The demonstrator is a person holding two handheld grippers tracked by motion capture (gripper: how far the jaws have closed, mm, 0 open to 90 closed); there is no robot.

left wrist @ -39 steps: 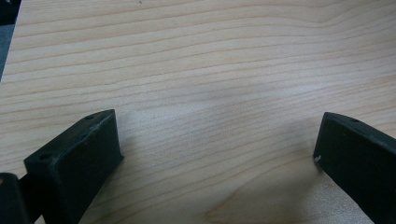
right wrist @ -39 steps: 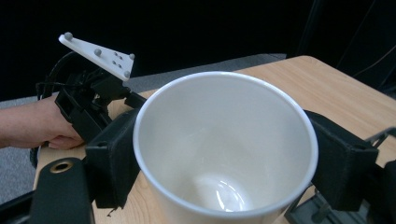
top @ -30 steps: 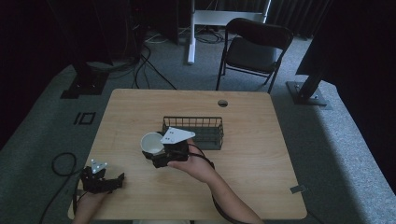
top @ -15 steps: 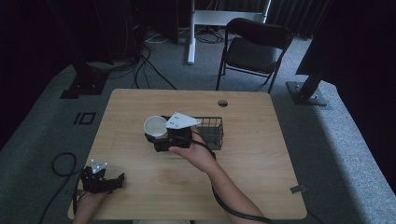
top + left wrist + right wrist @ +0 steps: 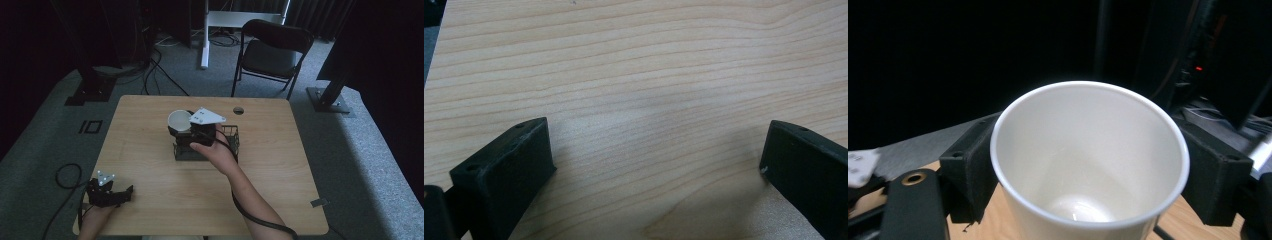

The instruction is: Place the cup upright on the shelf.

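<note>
Holding a white paper cup (image 5: 1088,165) by its walls, the right gripper (image 5: 186,131) hovers at the basket's (image 5: 231,134) ten o'clock; probably light and crushable. Left gripper (image 5: 109,192) jaws spread, idle.

The room is dim with black surroundings, soft shadow lies on the tabletop (image 5: 649,75), and the white cup (image 5: 1088,165) up close looks slightly blurred.

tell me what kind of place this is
Probably a lab or studio set up for recording: a bare wooden table on grey carpet, a folding chair behind it, and cables running between dark equipment stands.
</note>
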